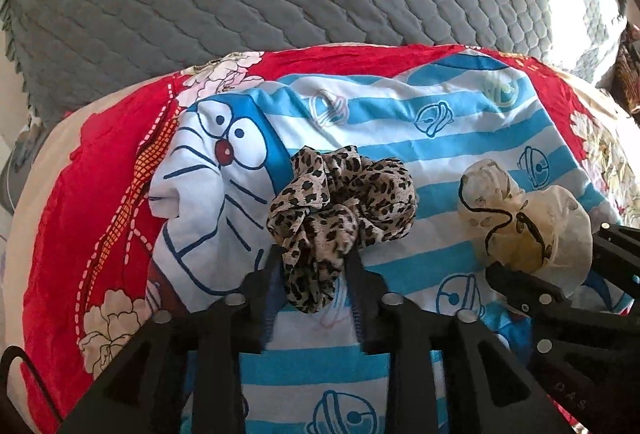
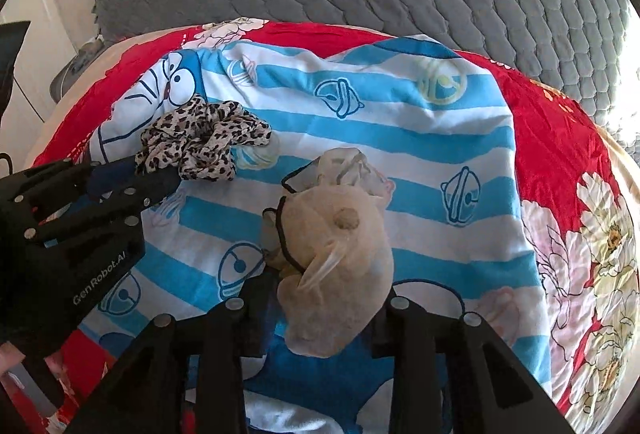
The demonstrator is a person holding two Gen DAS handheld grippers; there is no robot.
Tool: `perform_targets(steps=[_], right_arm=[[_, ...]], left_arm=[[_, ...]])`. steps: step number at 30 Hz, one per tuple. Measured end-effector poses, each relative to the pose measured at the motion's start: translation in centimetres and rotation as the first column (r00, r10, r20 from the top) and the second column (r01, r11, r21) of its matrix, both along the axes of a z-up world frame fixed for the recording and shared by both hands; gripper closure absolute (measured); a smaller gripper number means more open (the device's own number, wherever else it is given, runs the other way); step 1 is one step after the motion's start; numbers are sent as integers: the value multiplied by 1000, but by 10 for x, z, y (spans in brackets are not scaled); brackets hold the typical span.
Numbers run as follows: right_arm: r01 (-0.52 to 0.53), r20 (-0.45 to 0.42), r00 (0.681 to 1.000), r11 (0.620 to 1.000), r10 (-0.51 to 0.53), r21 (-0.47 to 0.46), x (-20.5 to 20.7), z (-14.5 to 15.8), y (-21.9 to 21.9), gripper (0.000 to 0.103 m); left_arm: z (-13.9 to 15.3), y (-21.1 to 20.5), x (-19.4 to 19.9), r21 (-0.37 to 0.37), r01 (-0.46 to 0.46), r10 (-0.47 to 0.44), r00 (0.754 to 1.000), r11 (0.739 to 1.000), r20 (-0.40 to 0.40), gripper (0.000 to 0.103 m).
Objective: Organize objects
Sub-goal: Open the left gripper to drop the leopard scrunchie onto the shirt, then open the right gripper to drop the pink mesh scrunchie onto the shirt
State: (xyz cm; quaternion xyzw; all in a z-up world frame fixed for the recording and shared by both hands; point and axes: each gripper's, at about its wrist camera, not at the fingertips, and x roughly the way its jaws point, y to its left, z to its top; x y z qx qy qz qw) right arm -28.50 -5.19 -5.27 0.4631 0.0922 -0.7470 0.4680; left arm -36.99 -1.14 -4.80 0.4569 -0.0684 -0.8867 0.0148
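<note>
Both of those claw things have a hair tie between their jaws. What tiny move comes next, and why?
Probably lift both straight back. The leopard scrunchie and beige scrunchie lie on the striped cloth, each only loosely between parted jaws, so both seem set down.

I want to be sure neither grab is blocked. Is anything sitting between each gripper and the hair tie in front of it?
Nothing visible. The leopard scrunchie lies directly between the left gripper fingers, and the beige scrunchie directly between the right gripper fingers. Only the striped cartoon cloth lies under them.
</note>
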Motion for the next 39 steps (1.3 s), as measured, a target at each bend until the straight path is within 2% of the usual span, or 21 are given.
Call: perform_targets(steps=[4, 6, 14, 19, 24, 39], right_arm=[[-6, -9, 1000, 1000, 6, 4, 2, 3, 3, 68], [-2, -6, 1000, 1000, 2, 6, 1, 4, 4, 65], [27, -13, 1000, 999, -27, 20, -1, 10, 14, 51], [34, -42, 999, 999, -33, 17, 0, 19, 21, 40], [41, -55, 998, 999, -39, 22, -1, 23, 27, 38], [49, -82, 995, 999, -49, 4, 0, 41, 37, 34]], left_arm=[[8, -2, 5, -6, 5, -5, 1000, 1000, -18, 56], [12, -3, 7, -8, 0, 0, 1000, 1000, -27, 48], [25, -7, 15, -14, -11, 10, 999, 1000, -39, 37], [32, -9, 21, -2, -17, 17, 999, 1000, -39, 36], [41, -10, 26, 16, -32, 32, 999, 999, -40, 33], [59, -5, 39, -6, -22, 21, 997, 1000, -70, 33]])
